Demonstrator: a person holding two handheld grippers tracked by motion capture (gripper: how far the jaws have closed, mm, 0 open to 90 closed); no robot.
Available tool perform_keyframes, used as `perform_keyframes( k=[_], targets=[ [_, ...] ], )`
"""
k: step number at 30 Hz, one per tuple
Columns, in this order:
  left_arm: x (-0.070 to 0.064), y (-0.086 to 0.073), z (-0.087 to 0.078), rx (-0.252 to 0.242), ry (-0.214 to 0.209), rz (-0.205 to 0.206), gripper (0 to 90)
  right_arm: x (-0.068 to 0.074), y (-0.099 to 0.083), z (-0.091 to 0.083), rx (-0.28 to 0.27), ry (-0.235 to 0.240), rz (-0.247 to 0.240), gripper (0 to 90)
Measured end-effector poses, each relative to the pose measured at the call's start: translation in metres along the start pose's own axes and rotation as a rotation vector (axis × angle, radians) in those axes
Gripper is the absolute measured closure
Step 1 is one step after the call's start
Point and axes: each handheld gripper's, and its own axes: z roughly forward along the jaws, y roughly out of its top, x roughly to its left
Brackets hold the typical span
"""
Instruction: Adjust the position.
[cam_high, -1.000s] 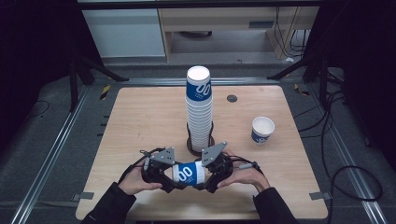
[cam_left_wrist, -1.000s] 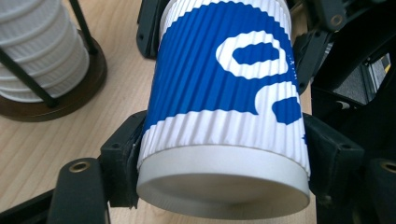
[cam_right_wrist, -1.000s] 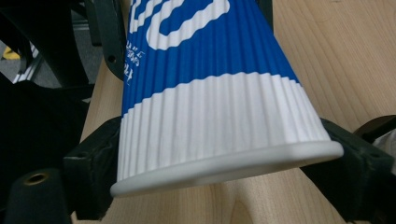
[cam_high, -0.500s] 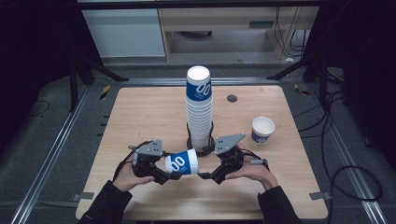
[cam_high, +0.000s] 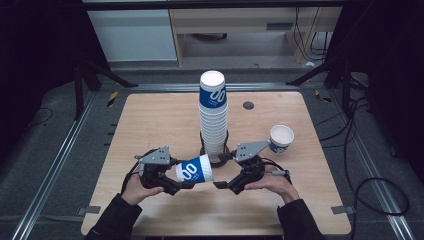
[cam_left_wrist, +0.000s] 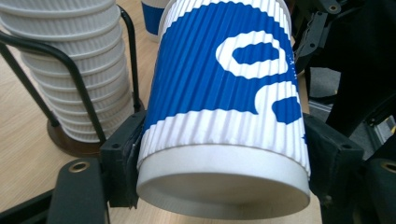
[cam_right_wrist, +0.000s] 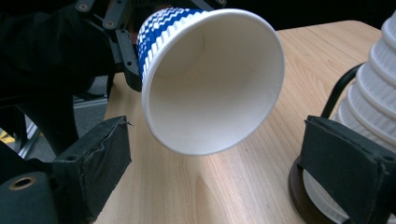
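The left tool (cam_high: 182, 184) gripped a paper cup (cam_high: 194, 170) sideways; the right tool (cam_high: 222, 184), wide open and empty, faced its mouth. Placing it on the table (cam_high: 150, 120) remained.

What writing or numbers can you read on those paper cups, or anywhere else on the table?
"00": two white rounded shapes that read like zeros, on the blue band of the held cup.
"00": the same mark on the top cup of the cup stack.
The cup standing alone has a blue print too small to read.
The wooden table bears no readable text, and the left gripper has no readable label.
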Motion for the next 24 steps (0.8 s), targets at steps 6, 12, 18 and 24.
perform_keyframes(
  k=[6, 12, 18, 24],
  targets=[
    [-0.003, 0.001, 0.005, -0.004, -0.010, 0.010, 25.5, 0.002, 0.000, 0.003, -0.026, 0.023, 0.010, 9.1],
    [-0.007, 0.002, 0.008, -0.008, -0.031, 0.022, 25.6, 0.003, 0.000, 0.006, -0.031, 0.043, 0.012, 9.6],
    [-0.012, 0.004, 0.011, -0.004, -0.052, 0.035, 25.6, 0.004, 0.000, 0.007, -0.055, 0.081, 0.024, 10.3],
    [-0.015, 0.005, 0.014, -0.005, -0.072, 0.048, 25.7, 0.006, -0.001, 0.012, -0.049, 0.109, 0.027, 10.1]
  ],
)
